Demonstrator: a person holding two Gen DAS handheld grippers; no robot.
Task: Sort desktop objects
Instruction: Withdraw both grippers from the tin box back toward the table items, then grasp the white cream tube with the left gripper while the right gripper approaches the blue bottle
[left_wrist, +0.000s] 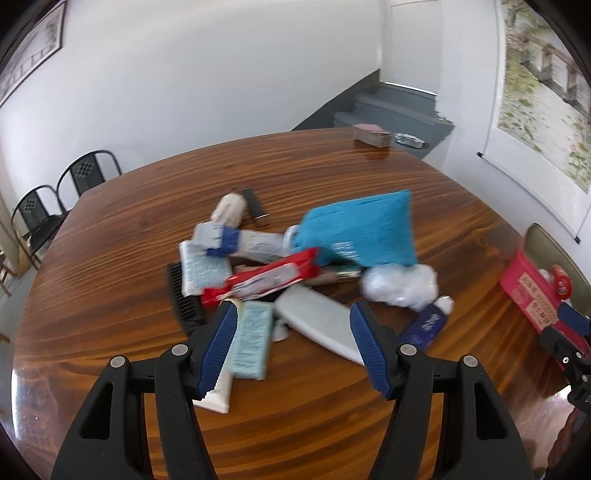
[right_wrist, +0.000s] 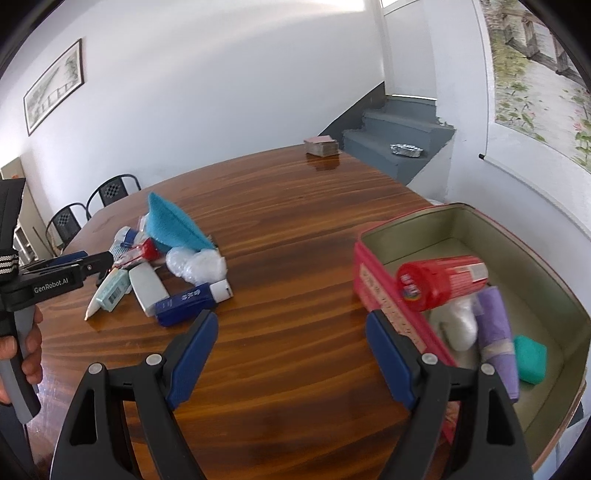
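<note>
My left gripper (left_wrist: 291, 328) hangs released over the pile — blue cloth (left_wrist: 360, 230), red packet (left_wrist: 266, 277), grey-white bottle (left_wrist: 321, 325) between its fingers. My right gripper (right_wrist: 291, 347) is released beside the red tin (right_wrist: 373, 284): one red bottle (right_wrist: 439, 280), one purple tube (right_wrist: 496, 332), one teal case (right_wrist: 530, 358).

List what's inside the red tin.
The red tin holds a red bottle leaning on its rim, a purple tube, a white bundle and a teal case. Anything beneath them is covered.
</note>
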